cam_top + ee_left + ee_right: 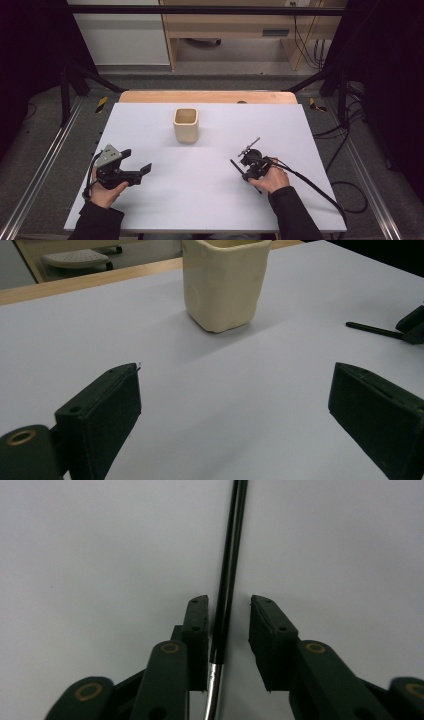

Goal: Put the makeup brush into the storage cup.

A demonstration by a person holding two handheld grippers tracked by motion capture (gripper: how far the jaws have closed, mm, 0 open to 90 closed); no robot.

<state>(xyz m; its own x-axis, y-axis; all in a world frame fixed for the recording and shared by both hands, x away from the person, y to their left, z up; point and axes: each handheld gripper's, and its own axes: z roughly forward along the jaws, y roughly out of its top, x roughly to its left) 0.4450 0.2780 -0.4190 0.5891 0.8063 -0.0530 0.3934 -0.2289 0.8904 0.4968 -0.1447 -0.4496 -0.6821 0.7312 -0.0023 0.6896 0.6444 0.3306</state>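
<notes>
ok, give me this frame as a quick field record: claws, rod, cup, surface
left claw: open, holding nothing, pointed toward the cup
right claw: jaws either side of the rod, gap on one side, not clamped
rod: thin, black, silver at one end, lying on the sheet
cup: cream, square-sided, upright, mid-table, untouched
surface: white sheet on a wooden table

Only the cream cup [186, 125] stands mid-table [210, 200]; bare surface lies all around it
</notes>
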